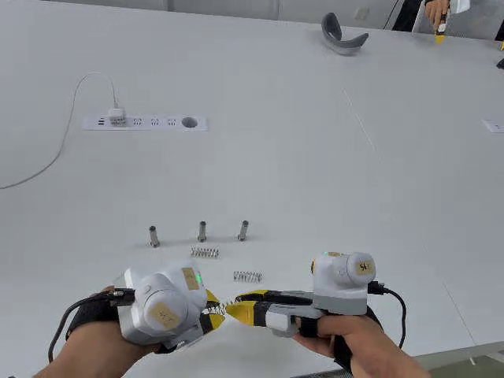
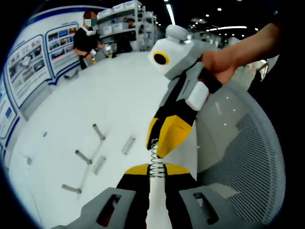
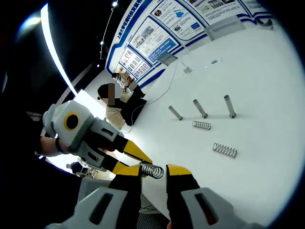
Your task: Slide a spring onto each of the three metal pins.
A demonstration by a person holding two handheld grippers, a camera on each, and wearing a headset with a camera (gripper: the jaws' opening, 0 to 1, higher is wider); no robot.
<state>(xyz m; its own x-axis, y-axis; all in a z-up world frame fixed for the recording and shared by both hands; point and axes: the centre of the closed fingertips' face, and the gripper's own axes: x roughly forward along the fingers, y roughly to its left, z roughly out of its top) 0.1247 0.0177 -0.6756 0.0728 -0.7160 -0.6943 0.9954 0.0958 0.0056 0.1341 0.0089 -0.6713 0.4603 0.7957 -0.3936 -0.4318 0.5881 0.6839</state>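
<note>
Three short metal pins stand upright in a row on the white bench. Two loose springs lie in front of them. A third spring sticks out of my left gripper, which is shut on its lower end. My right gripper meets it tip to tip near the front edge. Its jaws stand a little apart, with the spring's free end in the gap. In the head view the left gripper and the right gripper face each other, with the held spring between them.
A white power strip with a plugged-in adapter and cable lies at the back left. A grey curved object rests at the far right. Another person's hand works at the far corner. The bench's front edge runs just under my hands.
</note>
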